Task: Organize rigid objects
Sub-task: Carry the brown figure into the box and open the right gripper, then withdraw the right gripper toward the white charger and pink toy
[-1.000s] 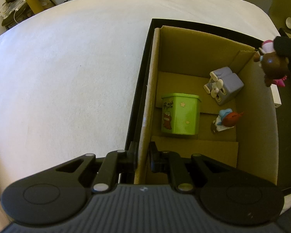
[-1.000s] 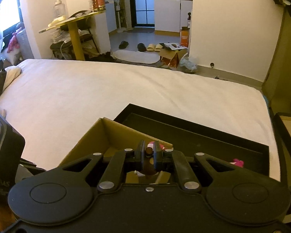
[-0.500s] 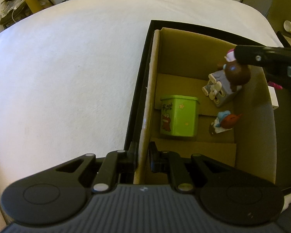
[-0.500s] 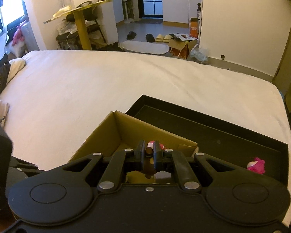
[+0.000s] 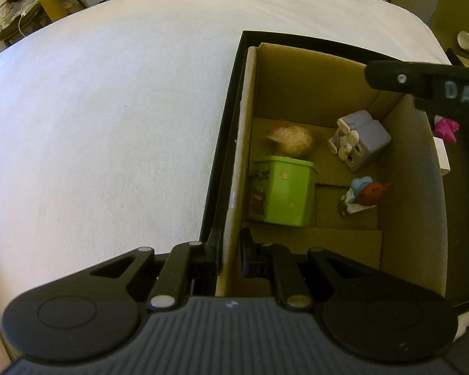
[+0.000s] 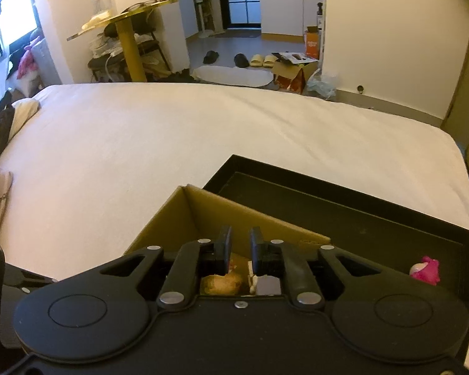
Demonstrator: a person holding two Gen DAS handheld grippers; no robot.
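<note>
1. Now left gripper point(image 5: 229, 251) is clenched on the left wall of the cardboard box point(image 5: 234, 168).
2. Right gripper point(image 6: 240, 251) is released, nothing between its fingers, above the box.
3. Blurred brown figure point(image 5: 292, 140) is inside, behind the green tin point(image 5: 281, 192); purple toy point(image 5: 361, 143) and blue-red figure point(image 5: 364, 195) sit to the right.
4. Box sits in a black tray point(image 6: 344, 206) on the bed point(image 5: 109, 109); pink toy point(image 6: 425, 270) lies in the tray.

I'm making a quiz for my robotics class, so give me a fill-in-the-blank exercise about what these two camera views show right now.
1. The left tool is shut on the wall of the ____ box.
2. The lidded tub in that box is ____ in color.
3. The right tool is open and holds ____.
4. The pink toy lies in the black ____.

Missing words: cardboard; green; nothing; tray
</note>
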